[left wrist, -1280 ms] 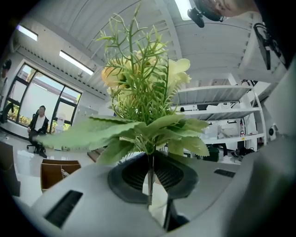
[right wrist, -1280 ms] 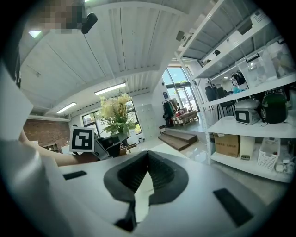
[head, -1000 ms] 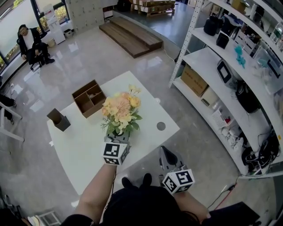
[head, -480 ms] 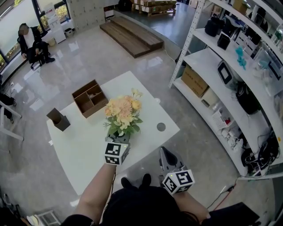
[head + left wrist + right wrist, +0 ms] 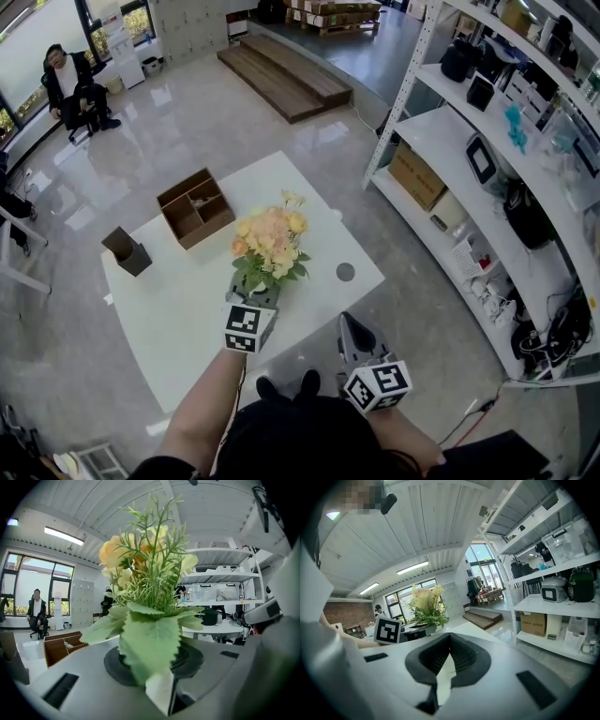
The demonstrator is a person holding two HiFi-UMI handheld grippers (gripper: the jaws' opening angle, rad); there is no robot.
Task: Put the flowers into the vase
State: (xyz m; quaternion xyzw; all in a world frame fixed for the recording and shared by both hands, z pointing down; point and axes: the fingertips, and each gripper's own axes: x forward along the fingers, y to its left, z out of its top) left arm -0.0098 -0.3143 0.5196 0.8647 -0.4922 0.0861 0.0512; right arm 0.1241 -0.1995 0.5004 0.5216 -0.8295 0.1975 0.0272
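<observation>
The flowers (image 5: 272, 246) are a thick bunch of peach, yellow and cream blooms over thin sprigs and broad, toothed green leaves. In the left gripper view one big leaf hangs down in front of the stems, right at the grip. The left tongs (image 5: 253, 298) are clamped narrow round the base of the bunch, and the blooms point away from the person, toward 12 o'clock. The bunch sits over the middle of the white tabletop (image 5: 178, 319); how high above it cannot be told.

The right tongs (image 5: 352, 328) are pinched together with nothing between them. They hang at the near edge of the tabletop, at about 5 o'clock from the flowers.

A dark, square-sided vase (image 5: 126, 253) stands open-topped at 9 o'clock from the flowers, well apart from them, near the tabletop's left corner. A brown box (image 5: 195, 208) with inner dividers lies at about 10 o'clock, between the vase and the far corner. A small dark round spot (image 5: 345, 272) marks the tabletop at 3 o'clock.

The floor (image 5: 141, 131) is pale and glossy. White shelves (image 5: 487, 169) loaded with boxes and gear run along the room from 1 to 4 o'clock. A low wooden platform (image 5: 286, 75) lies at 12 o'clock. A person (image 5: 73, 86) sits near tall windows at 10 o'clock.
</observation>
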